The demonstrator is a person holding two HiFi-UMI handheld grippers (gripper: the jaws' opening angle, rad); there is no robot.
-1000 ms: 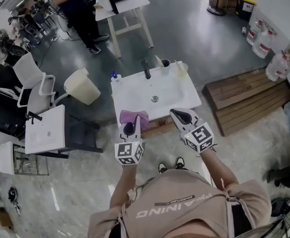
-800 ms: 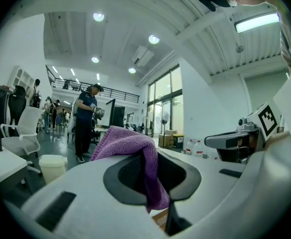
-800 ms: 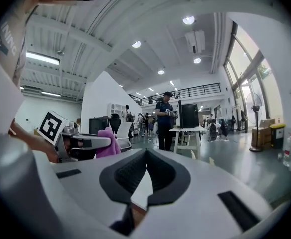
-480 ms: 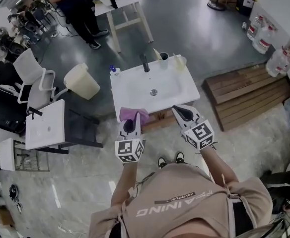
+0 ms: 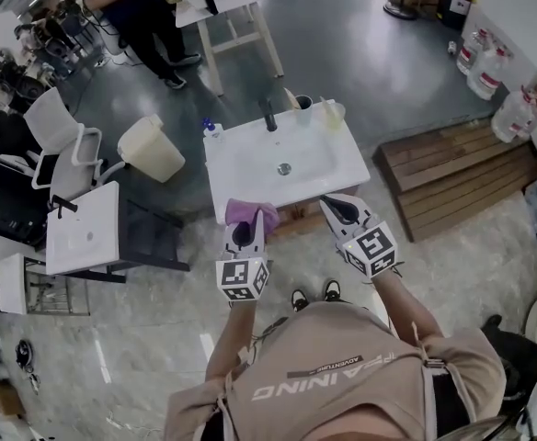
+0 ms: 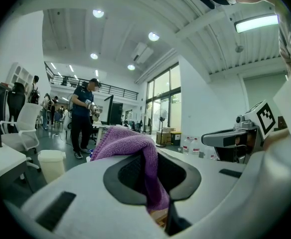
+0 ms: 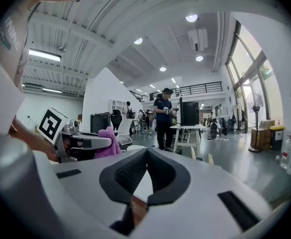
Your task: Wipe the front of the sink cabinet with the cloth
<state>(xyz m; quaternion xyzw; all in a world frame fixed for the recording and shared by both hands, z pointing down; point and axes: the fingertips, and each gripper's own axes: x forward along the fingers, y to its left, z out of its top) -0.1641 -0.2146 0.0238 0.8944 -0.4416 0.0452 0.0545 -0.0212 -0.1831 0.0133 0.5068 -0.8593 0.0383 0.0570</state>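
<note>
two grippers: hovering side by side, jaws pointing at the sink cabinet point(image 5: 250, 168)
left gripper point(image 5: 243, 232): jaws clenching the purple cloth point(image 5: 250, 212), which is bunching over their tips
right gripper point(image 5: 340, 211): jaws pressing together, gripping nothing

The cloth point(image 6: 128, 142) is nubbly knitted fabric. The sink point(image 5: 250, 168) looks smooth and glossy. The left gripper point(image 5: 243, 236) and right gripper point(image 5: 340, 211) have matt plastic shells and ribbed pads point(image 7: 130, 176). The floor point(image 5: 360, 53) shines; the platform point(image 5: 452, 186) is slatted wood.
</note>
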